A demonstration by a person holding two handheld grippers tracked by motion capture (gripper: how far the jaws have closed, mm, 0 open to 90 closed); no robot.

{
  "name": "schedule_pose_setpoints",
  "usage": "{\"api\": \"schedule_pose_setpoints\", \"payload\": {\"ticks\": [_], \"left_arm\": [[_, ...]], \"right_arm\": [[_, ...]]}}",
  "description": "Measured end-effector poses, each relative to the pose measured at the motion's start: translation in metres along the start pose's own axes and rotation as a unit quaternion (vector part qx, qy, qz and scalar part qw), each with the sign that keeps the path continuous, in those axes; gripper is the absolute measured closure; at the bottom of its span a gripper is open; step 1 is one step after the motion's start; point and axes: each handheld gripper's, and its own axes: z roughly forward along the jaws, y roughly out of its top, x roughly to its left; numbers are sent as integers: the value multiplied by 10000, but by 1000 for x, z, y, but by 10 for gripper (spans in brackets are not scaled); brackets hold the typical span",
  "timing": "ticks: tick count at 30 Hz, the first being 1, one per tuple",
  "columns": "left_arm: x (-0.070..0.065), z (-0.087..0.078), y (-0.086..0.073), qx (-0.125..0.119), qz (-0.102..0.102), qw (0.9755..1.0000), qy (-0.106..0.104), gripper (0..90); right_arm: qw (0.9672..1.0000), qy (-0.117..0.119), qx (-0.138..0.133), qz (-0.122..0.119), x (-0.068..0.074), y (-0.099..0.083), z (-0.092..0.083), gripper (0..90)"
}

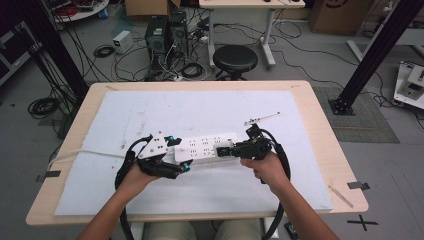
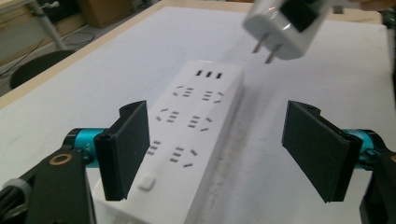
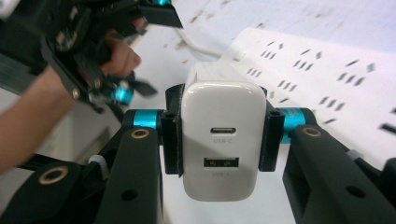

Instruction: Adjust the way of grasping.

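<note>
A white power strip (image 1: 205, 147) lies mid-table on the white mat, its sockets facing up. My left gripper (image 1: 180, 153) is at its left end and stands open. In the left gripper view its jaws straddle the strip (image 2: 187, 130) without pressing on it, and the left pad (image 2: 126, 149) is close to the strip's edge. My right gripper (image 1: 231, 149) is shut on a white USB charger (image 3: 219, 135) by its two sides. The charger (image 2: 280, 23) hangs above the strip's far end with its prongs bare and pointing down at the sockets.
The strip's white cord (image 1: 85, 152) runs off the table's left edge. A thin metal rod (image 1: 262, 119) lies on the mat (image 1: 200, 107) behind my right hand. A black stool (image 1: 235, 59) stands beyond the far table edge.
</note>
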Motion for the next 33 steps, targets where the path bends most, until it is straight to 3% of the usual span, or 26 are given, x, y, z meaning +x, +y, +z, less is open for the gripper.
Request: {"api": "schedule_pose_setpoints", "payload": {"ticks": [1,4,6,8,9,12,14,15,18,19,22,27,30,31,32,33], "left_arm": [[0,0,0,0,0,10000,0,235],[5,-3,-4,-39,-241,9992,318,235],[8,-6,-6,-56,-331,9983,474,235],[9,-7,-8,-79,-385,9977,549,235],[13,-10,-10,-117,-486,9965,663,235],[17,-14,-14,-145,-606,9951,771,234],[18,-16,-16,-163,-654,9943,832,234],[19,-17,-17,-187,-684,9938,859,234],[22,-20,-19,-206,-746,9925,943,235],[23,-21,-20,-221,-782,9920,964,235],[26,-23,-21,-237,-811,9912,1023,235],[28,-27,-23,-254,-844,9903,1077,235],[28,-30,-25,-280,-902,9893,1116,235],[28,-31,-25,-302,-939,9887,1126,235],[28,-32,-26,-288,-933,9889,1124,235],[29,-33,-27,-294,-965,9884,1138,234]], "right_arm": [[10000,0,0,0,0,0,0,630],[9971,-507,67,-563,4,-2,-3,630],[9949,-712,140,-706,3,-3,-4,630],[9941,-765,164,-751,2,-5,-5,630],[9916,-963,207,-837,-1,-8,-11,630],[9907,-1038,200,-856,-3,-10,-15,630],[9876,-1232,232,-948,-4,-12,-20,630],[9876,-1232,232,-948,-4,-12,-20,630],[9828,-1480,339,-1055,-4,-12,-25,630],[9797,-1616,396,-1115,-5,-12,-28,630],[9774,-1717,429,-1157,-5,-11,-31,630],[9701,-1999,550,-1258,-8,-9,-44,630],[9682,-2070,608,-1268,-9,-9,-47,630],[9657,-2135,680,-1313,-9,-8,-51,630],[9657,-2135,680,-1313,-9,-8,-51,630],[9629,-2203,748,-1368,-10,-7,-53,630]]}}
